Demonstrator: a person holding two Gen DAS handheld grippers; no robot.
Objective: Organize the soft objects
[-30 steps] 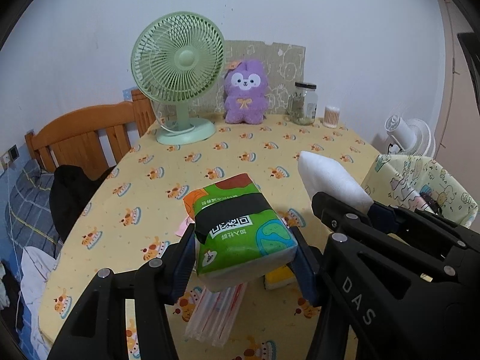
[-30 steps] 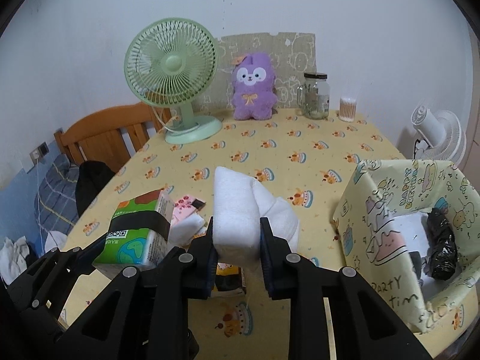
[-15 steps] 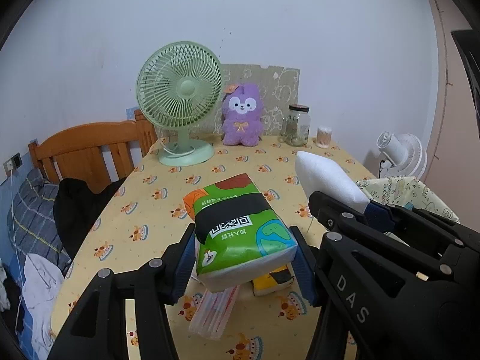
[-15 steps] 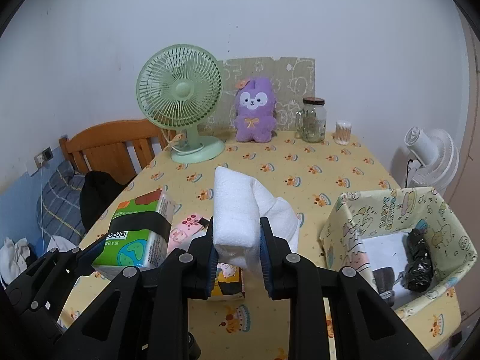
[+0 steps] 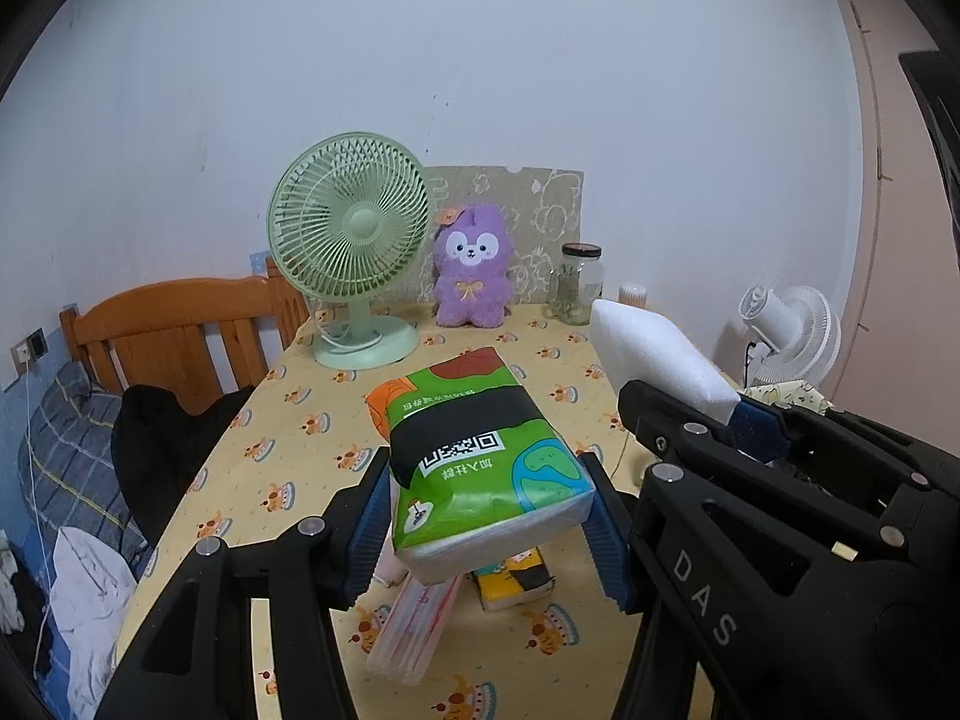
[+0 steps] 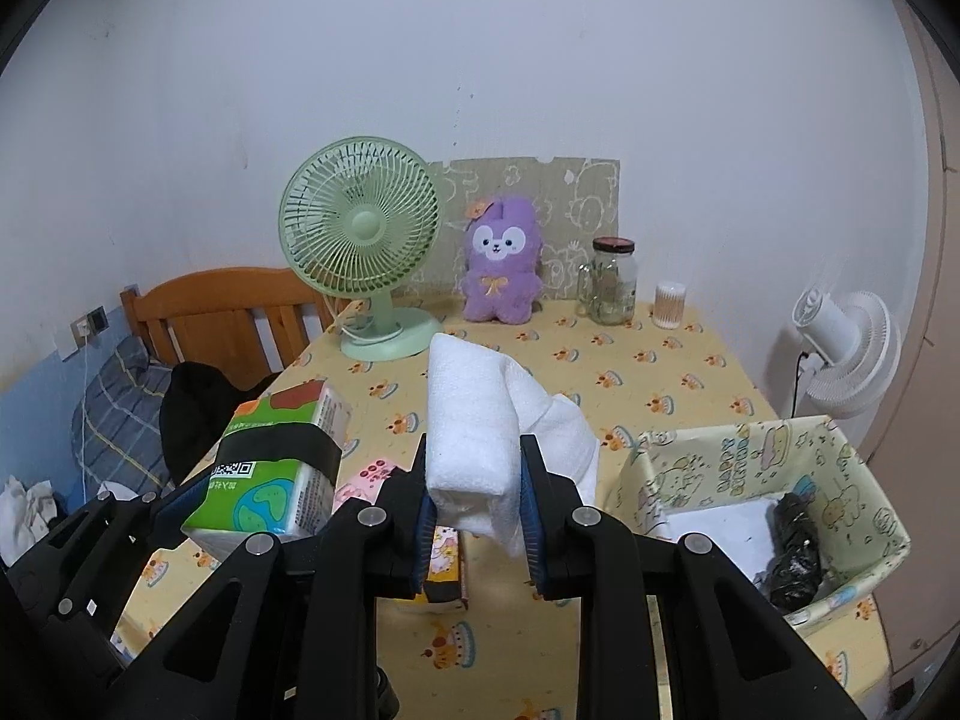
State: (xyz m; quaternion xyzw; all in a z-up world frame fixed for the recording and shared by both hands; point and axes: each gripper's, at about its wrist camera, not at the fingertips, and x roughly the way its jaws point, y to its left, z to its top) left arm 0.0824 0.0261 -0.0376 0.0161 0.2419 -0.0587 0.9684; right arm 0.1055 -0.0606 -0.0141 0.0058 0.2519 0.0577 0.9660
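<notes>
My left gripper [image 5: 489, 534] is shut on a green tissue pack [image 5: 480, 468] and holds it well above the table; the pack also shows in the right wrist view [image 6: 273, 468]. My right gripper [image 6: 474, 516] is shut on a folded white towel [image 6: 480, 420], also held high; the towel shows in the left wrist view [image 5: 654, 354]. A yellow patterned fabric bin [image 6: 864, 474] stands at the right, holding a black bundle [image 6: 795, 546] and white cloth. A purple plush [image 6: 501, 270] sits at the table's far edge.
On the yellow tablecloth [image 6: 630, 372] lie a small yellow-black pack [image 5: 516, 585], a pink pack [image 6: 366, 477] and a clear wrapped bundle [image 5: 414, 624]. A green fan [image 6: 366, 246], glass jar [image 6: 612, 288] and swab pot [image 6: 669, 303] stand at the back. A wooden bed frame [image 5: 174, 330] is left, a white fan [image 6: 852, 342] right.
Both grippers have risen and drawn back with their loads; the table and far objects sit lower and smaller in view. Both grips are unchanged.
</notes>
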